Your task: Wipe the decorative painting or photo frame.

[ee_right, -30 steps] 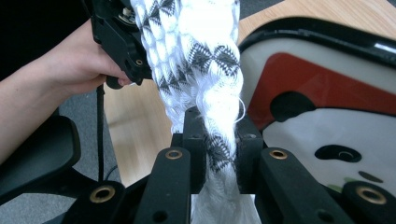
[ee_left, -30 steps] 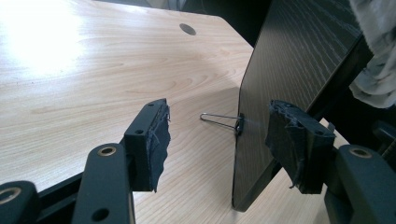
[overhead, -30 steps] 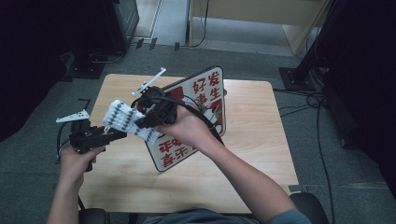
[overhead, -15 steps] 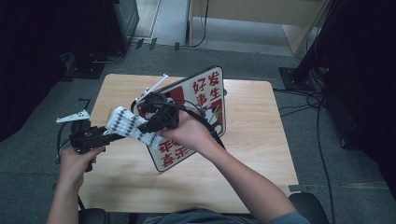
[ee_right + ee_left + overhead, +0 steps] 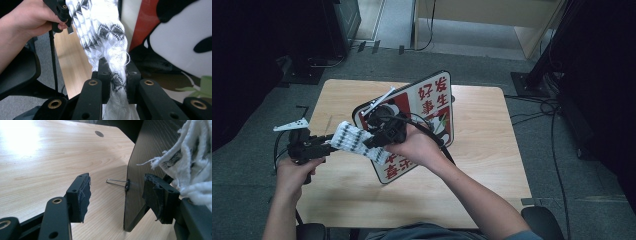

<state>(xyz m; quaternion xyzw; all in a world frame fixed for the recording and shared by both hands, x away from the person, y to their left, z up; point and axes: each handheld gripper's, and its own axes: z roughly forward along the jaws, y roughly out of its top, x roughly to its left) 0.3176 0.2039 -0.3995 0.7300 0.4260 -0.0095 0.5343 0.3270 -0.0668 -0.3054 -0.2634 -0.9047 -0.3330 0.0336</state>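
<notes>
- Cloth, white woven with black pattern (image 5: 357, 142), hangs above the wooden desk (image 5: 482, 150), stretched between my two tools.
- My right hand-held gripper (image 5: 117, 75) is clamped tight on it.
- My left hand-held gripper (image 5: 122, 195) gapes wide, jaws holding nothing, cloth draped over its right side, facing a dark board (image 5: 145, 165).

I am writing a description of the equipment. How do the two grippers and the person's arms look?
Both the left gripper and the right gripper are black, with brass-ringed holes and frayed dark pads. Each carries a grey three-cornered plate and trails a black cable. The forearms are bare.
</notes>
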